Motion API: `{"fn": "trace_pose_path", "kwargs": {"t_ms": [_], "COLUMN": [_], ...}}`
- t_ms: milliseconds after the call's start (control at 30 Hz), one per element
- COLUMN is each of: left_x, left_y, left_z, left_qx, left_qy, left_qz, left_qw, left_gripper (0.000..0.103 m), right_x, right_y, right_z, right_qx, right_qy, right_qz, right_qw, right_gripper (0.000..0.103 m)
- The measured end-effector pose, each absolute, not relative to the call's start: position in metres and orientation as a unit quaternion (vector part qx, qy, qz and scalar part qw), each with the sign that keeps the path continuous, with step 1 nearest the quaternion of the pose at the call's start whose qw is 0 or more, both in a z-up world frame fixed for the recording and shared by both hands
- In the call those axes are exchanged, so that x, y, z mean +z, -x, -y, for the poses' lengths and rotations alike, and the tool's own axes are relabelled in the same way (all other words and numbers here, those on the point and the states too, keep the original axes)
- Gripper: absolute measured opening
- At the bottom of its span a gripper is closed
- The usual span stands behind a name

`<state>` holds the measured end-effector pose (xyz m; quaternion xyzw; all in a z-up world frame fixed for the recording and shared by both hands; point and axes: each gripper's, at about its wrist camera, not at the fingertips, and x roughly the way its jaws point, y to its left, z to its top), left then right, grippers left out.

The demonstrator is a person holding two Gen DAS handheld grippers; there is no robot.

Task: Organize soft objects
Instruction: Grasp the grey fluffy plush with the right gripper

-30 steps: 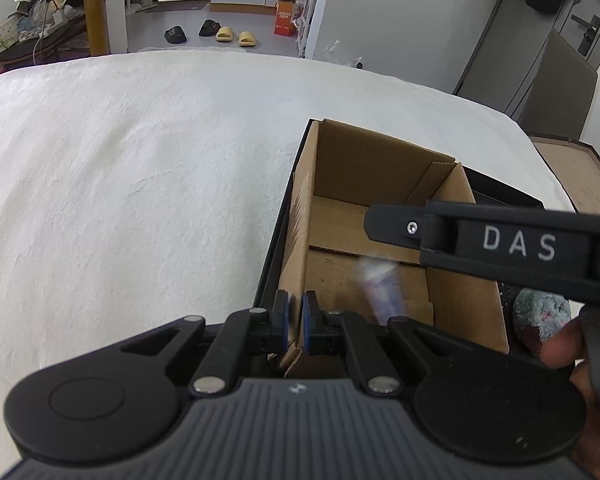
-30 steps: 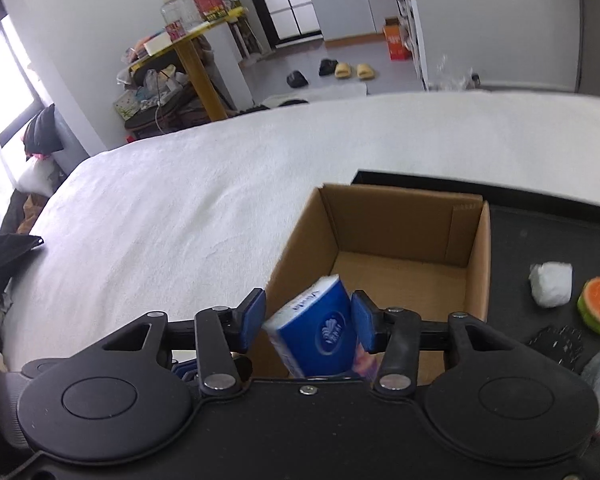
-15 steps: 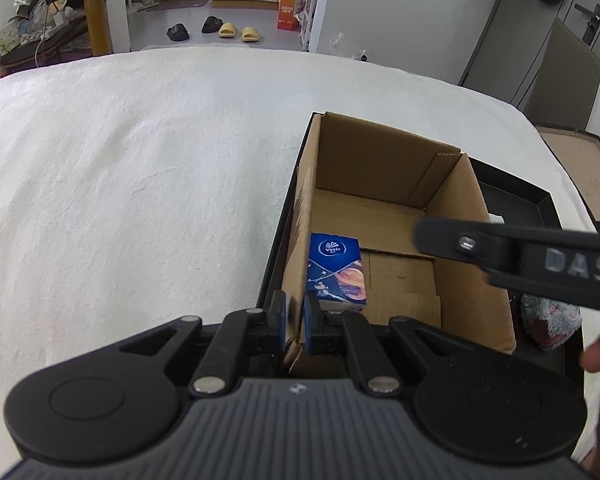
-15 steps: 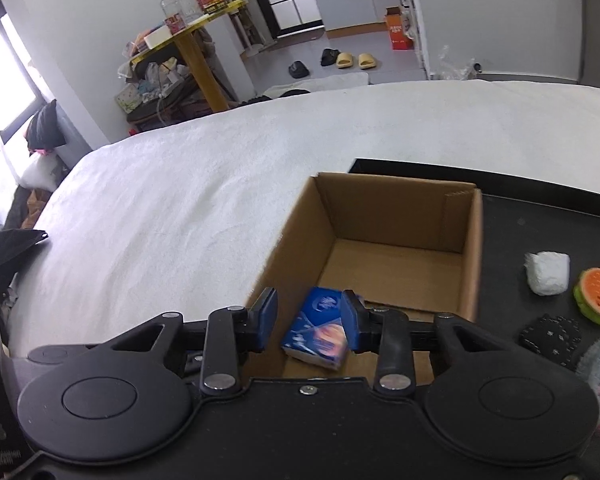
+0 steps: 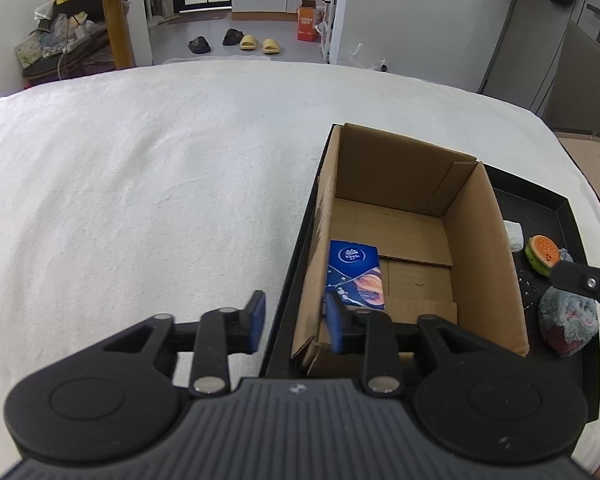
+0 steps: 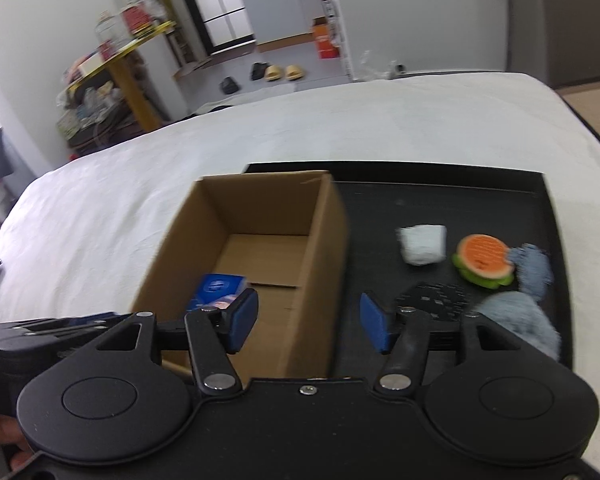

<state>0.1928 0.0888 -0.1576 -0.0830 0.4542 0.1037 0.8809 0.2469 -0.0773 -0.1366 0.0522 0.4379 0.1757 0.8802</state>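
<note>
A blue tissue pack (image 5: 355,276) (image 6: 216,290) lies flat on the floor of the open cardboard box (image 5: 476,240) (image 6: 324,248), against its left wall. My left gripper (image 5: 295,324) straddles the box's near left corner; its jaws are opening and the pads stand clear of the wall. My right gripper (image 6: 308,322) hovers over the box's right wall, jaws opening, nothing between them. On the black tray (image 5: 556,208) (image 6: 460,184) right of the box lie a white wad (image 6: 422,244), a burger toy (image 6: 484,260) and a grey plush (image 6: 520,320).
The tray sits on a white bedspread (image 5: 140,200) that stretches far to the left. A black dotted piece (image 6: 432,300) and blue-grey fabric (image 6: 534,268) also lie on the tray. Slippers (image 5: 256,42) and a yellow table (image 5: 116,8) stand beyond the bed.
The right gripper let the tissue pack drop into the box, then opened wider and swung right toward the tray's toys. The left gripper, shut on the box wall, has opened.
</note>
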Motion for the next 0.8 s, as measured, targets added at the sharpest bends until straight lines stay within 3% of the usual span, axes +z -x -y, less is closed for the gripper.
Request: {"fn": "trace_pose_path", "kwargs": {"t_ms": [367,633,800], "left_x": [-0.156,-0.157,-0.159], "left_y": [-0.197,-0.204,-0.209], "left_z": [-0.077,-0.057,-0.049], "left_qx": [0.131,0.141,0.151], "left_qy": [0.04,-0.016,-0.04], "left_qz": [-0.468,-0.479,-0.49], "left_qw": [0.873,0.866,0.858], "left_gripper": [0.049,0.066,0.069], "right_x": [-0.155,-0.169,-0.176], "right_y": [-0.244,-0.243,-0.241], "right_z": [0.121,0.15,0.163], "right_qx": [0.141,0.129,0.122], "right_qy": [-0.057,-0.05,-0.033], "right_qz": [-0.441,-0.437,-0.425], "right_qw": [0.884,0.889,0.896], "right_gripper": [0.07,0.082,0.087]}}
